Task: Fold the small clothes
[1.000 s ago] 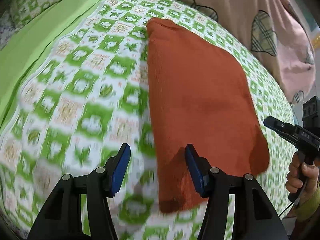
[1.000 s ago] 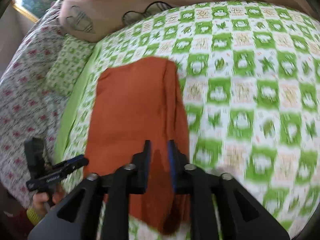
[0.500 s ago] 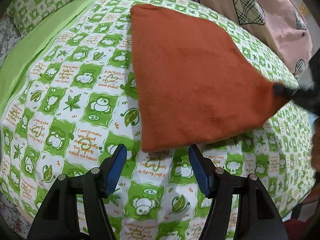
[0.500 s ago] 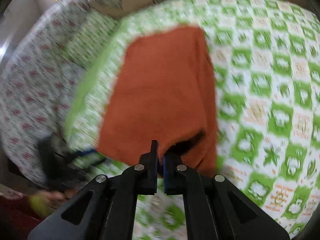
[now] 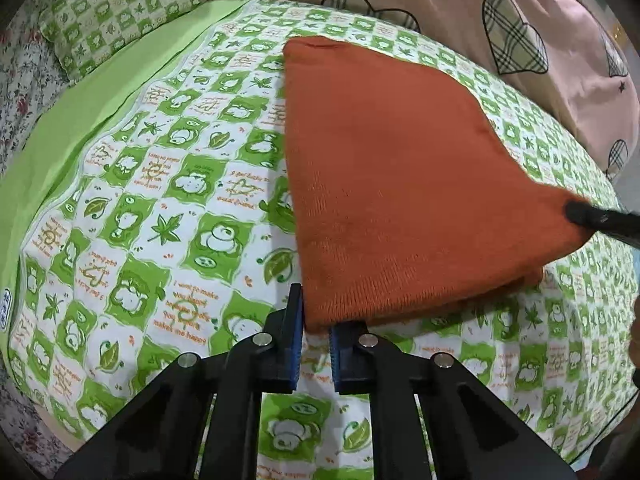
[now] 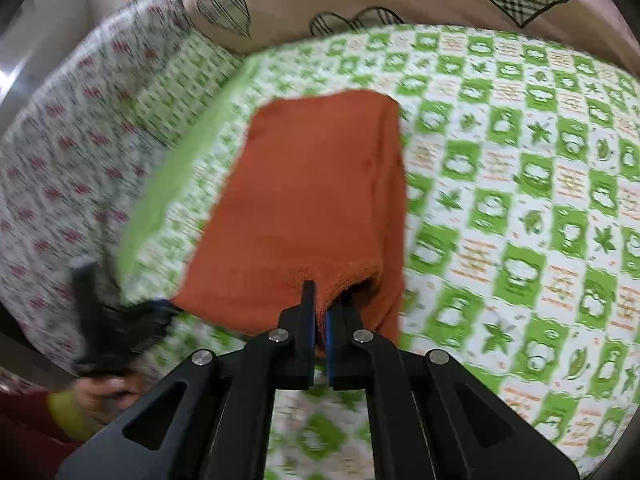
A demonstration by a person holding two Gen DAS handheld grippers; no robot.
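An orange knit garment [image 5: 384,184] lies folded lengthwise on the green-and-white patterned bed cover [image 5: 168,200]. My left gripper [image 5: 316,320] is shut on its near left corner. My right gripper [image 6: 320,312] is shut on the near right corner of the garment [image 6: 316,200], lifting the top layer so a pocket opens beneath. The right gripper's tip [image 5: 600,220] also shows at the garment's right corner in the left wrist view. The left gripper [image 6: 120,320] appears blurred at the lower left of the right wrist view.
A pink quilt with plaid hearts [image 5: 520,32] lies along the far side of the bed. A matching green pillow [image 5: 116,20] sits at the far left on a plain green sheet [image 5: 80,120]. A floral cover [image 6: 60,160] lies beyond the bed's left edge.
The left gripper was open before the near edge and has closed on the garment's near left corner. The right gripper stays shut on the other corner and has raised it slightly.
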